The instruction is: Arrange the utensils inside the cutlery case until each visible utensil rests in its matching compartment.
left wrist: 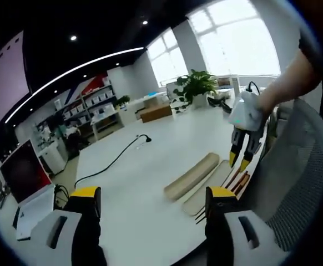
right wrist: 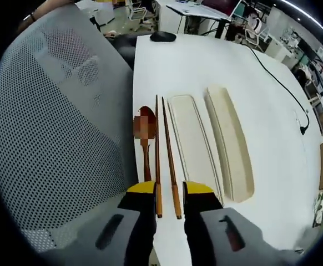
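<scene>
The right tongs (right wrist: 165,191) are held apart over the near ends of the two chopsticks (right wrist: 164,160), ready to grab them for the empty case (right wrist: 192,141) just beside, while the left tongs (left wrist: 153,199) are kept apart, well back

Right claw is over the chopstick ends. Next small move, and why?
Probably lower the right claw and close on the chopsticks. Its jaws stand open around their near ends, and the chopsticks lie on the table beside the open case tray, not in it. The spoon waits alongside.
</scene>
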Action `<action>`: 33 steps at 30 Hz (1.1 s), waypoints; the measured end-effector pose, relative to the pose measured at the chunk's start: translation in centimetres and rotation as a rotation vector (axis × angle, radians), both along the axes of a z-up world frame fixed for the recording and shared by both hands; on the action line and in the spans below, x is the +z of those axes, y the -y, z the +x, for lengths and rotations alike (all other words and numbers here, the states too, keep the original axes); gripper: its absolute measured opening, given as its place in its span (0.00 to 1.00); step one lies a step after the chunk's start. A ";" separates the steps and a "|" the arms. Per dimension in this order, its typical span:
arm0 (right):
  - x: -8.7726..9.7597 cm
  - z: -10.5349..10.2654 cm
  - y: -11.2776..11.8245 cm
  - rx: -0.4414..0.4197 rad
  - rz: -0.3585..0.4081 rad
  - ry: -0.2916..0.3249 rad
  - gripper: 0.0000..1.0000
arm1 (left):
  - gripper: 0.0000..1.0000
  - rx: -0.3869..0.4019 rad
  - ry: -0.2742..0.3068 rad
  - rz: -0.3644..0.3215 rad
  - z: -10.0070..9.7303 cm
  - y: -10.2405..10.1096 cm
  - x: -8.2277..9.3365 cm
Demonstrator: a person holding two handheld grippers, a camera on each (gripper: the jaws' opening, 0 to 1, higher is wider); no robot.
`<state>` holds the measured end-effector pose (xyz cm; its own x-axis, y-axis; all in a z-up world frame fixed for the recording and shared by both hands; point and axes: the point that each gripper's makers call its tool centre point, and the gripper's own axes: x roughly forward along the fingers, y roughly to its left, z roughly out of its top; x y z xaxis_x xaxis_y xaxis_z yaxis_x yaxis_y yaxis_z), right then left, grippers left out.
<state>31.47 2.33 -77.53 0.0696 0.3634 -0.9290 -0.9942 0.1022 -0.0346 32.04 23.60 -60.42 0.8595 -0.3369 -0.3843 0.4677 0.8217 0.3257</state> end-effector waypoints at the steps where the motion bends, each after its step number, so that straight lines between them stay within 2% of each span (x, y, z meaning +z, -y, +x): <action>1: -0.4 0.2 0.1 0.010 -0.015 -0.002 0.15 | 0.79 -0.001 -0.001 0.000 0.0 0.0 0.0; 7: -1.9 0.9 0.0 0.020 -0.048 -0.014 0.13 | 0.79 0.000 0.000 0.000 0.1 -0.1 0.1; 12: -2.7 0.6 -0.6 0.047 -0.067 -0.025 0.14 | 0.78 -0.003 -0.002 0.004 0.2 -0.2 0.0; 16: -3.0 0.9 -0.9 0.054 -0.070 -0.024 0.12 | 0.78 -0.009 -0.004 0.008 0.3 -0.2 0.0; 22: -3.6 0.8 -1.9 0.039 -0.057 -0.068 0.12 | 0.78 -0.006 -0.004 0.018 0.5 -0.6 0.0; 33: -4.4 0.7 -3.0 0.078 -0.068 -0.092 0.09 | 0.77 0.000 -0.003 0.012 1.2 -1.0 0.2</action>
